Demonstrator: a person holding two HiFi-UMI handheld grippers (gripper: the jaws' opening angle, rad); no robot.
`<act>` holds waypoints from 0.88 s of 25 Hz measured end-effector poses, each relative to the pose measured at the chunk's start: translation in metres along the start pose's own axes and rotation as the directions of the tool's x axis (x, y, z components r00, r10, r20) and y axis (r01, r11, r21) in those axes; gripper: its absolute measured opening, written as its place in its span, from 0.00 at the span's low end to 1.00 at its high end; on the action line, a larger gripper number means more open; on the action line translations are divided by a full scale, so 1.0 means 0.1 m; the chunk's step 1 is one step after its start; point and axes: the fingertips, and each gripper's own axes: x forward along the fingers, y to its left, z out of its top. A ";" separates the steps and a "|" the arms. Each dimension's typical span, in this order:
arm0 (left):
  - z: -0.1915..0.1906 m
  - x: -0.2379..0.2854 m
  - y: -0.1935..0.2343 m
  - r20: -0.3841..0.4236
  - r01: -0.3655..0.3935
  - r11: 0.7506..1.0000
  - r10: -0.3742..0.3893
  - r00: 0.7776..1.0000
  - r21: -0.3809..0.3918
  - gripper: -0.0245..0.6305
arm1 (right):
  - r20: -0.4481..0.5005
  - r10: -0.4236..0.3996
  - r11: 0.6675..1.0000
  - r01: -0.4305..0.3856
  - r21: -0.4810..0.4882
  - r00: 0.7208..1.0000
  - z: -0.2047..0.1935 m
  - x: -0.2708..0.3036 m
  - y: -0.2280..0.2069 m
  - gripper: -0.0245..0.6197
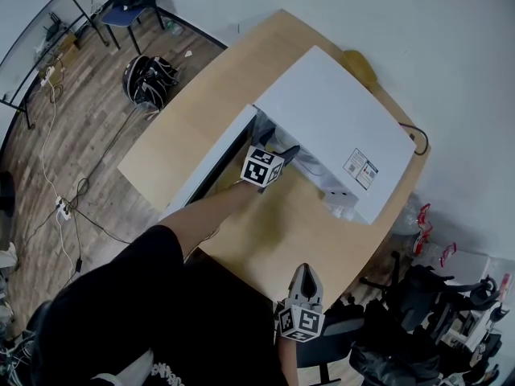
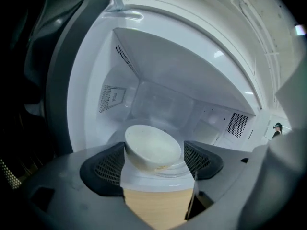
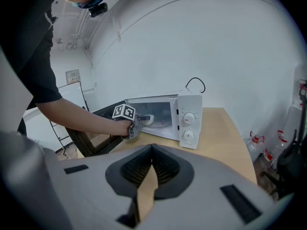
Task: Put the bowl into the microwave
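Observation:
The white microwave [image 1: 338, 127] stands on the wooden table [image 1: 185, 127] with its door [image 1: 213, 163] swung open to the left. A small white bowl [image 2: 152, 150] rests on the glass turntable [image 2: 177, 169] inside the cavity. My left gripper [image 2: 153, 153] reaches into the opening, jaws open either side of the bowl. The left pad touches the bowl and a thin gap shows at the right pad. From the right gripper view the bowl [image 3: 146, 120] lies just past the left gripper [image 3: 136, 124]. My right gripper [image 1: 306, 273] hovers at the table's near edge, shut and empty.
The microwave's control panel [image 3: 189, 123] with two knobs faces the near side. Its black power cord [image 1: 418, 135] runs off behind it. A dark backpack [image 1: 149, 79] and a chair [image 1: 129, 2] are on the floor at left. Bottles [image 1: 422, 215] and dark gear crowd the right.

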 end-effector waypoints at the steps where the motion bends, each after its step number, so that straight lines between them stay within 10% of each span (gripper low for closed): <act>1: 0.00 0.02 -0.01 -0.007 -0.001 1.000 0.001 1.000 0.006 0.58 | 0.000 -0.001 1.000 0.001 0.000 1.000 0.00 0.00 0.00 0.13; 22: 0.07 0.52 -0.25 -0.039 0.028 0.999 -0.027 0.999 0.046 0.58 | -0.010 -0.031 0.999 0.032 0.027 0.999 -0.05 0.00 -0.09 0.13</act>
